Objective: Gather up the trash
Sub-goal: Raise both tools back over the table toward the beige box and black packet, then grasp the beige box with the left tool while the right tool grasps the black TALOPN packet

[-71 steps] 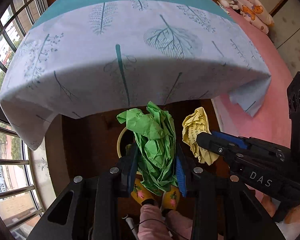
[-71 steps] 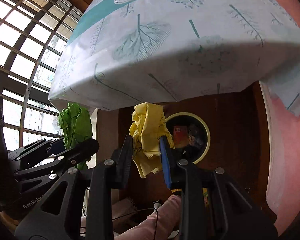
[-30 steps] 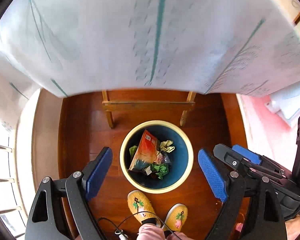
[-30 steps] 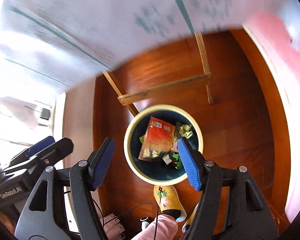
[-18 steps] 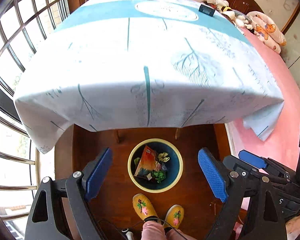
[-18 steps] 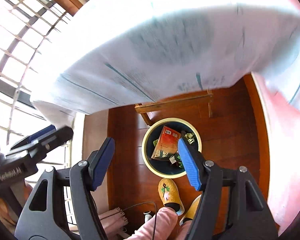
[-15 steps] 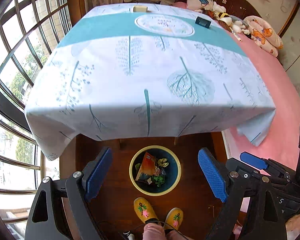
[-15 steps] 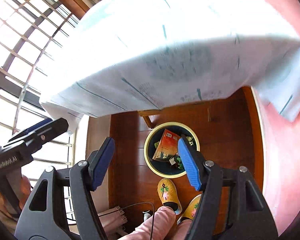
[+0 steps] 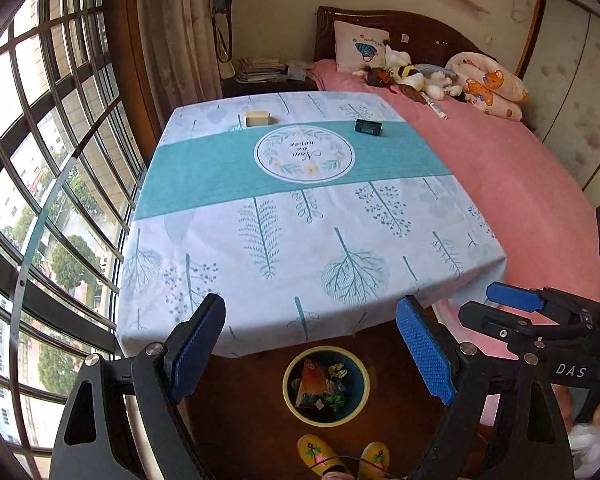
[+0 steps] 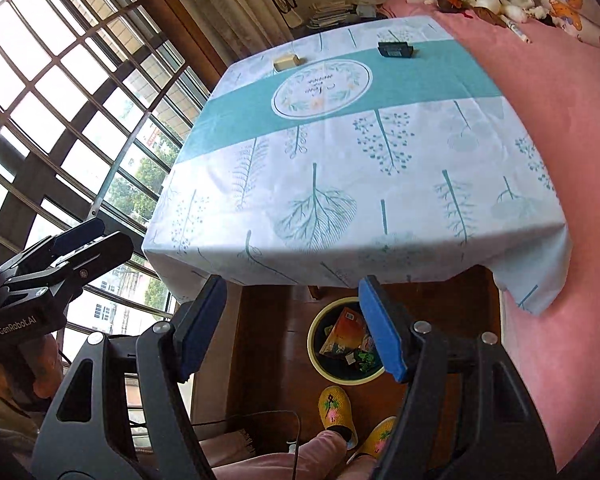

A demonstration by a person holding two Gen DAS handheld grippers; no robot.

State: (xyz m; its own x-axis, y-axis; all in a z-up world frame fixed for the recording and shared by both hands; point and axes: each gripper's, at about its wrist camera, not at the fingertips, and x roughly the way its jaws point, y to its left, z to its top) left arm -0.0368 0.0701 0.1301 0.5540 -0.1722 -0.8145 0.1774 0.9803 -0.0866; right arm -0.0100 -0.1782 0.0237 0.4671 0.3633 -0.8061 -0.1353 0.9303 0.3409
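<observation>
A round bin with a yellow rim [image 9: 289,400] [image 10: 314,354] stands on the wooden floor below the table's near edge. It holds an orange packet [image 9: 310,382] [image 10: 340,334] and crumpled green paper [image 9: 332,400]. My left gripper [image 9: 310,348] is open and empty, raised above the bin in front of the table. My right gripper [image 10: 290,322] is open and empty, also above the bin. Each gripper shows in the other's view, the right one [image 9: 512,304] and the left one [image 10: 80,240].
A table with a white and teal leaf-print cloth [image 9: 300,216] [image 10: 340,160] fills the middle. On it lie a small beige box [image 9: 257,118] and a dark blue box [image 9: 368,126]. A pink bed [image 9: 520,184] is right, windows [image 9: 40,160] left. Yellow slippers [image 9: 320,450] stand by the bin.
Both grippers let the green and yellow paper go into the bin, opened wide, then rose and tilted up from the bin to face the tabletop.
</observation>
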